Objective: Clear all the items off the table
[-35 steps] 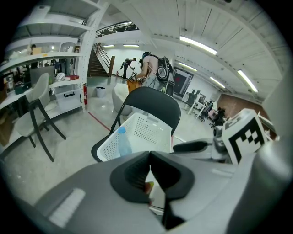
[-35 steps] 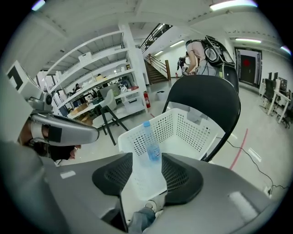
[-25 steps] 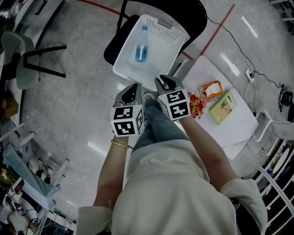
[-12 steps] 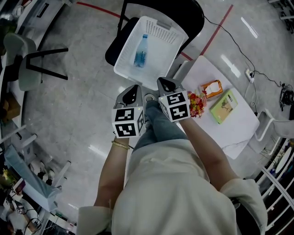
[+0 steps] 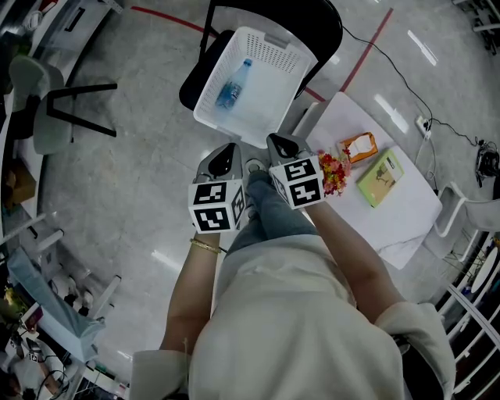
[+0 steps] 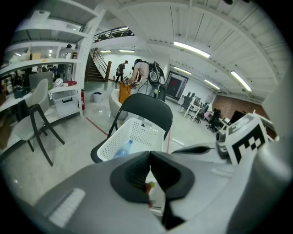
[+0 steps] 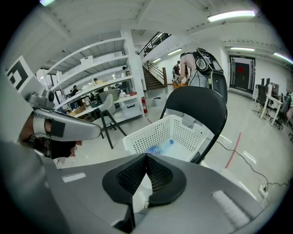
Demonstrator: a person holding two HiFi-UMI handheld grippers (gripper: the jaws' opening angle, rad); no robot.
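Head view, looking steeply down: a white basket (image 5: 266, 98) is seen on a black chair (image 5: 316, 19), with a bottle (image 5: 227, 88) lying in it near its left wall. To the right, a white table (image 5: 406, 215) is shown with three items on it. These are a packet of sweets (image 5: 333, 172) at the edge nearest the grippers, an orange bag (image 5: 359, 147) just beyond it, and a green box (image 5: 380, 178) beside that. The left gripper (image 5: 225, 153) and right gripper (image 5: 281, 144) are held side by side, near the basket's lower rim and just left of the table. In each gripper view the jaws are pressed together, with nothing pinched between them.

With one item stowed, the step in hand is judged to be a move from basket to table for another. Next, a gripper would need to be swung right over the table, its jaws spread, and lowered onto the sweets, the closest item. The soft packet may have to be pinched by an edge.
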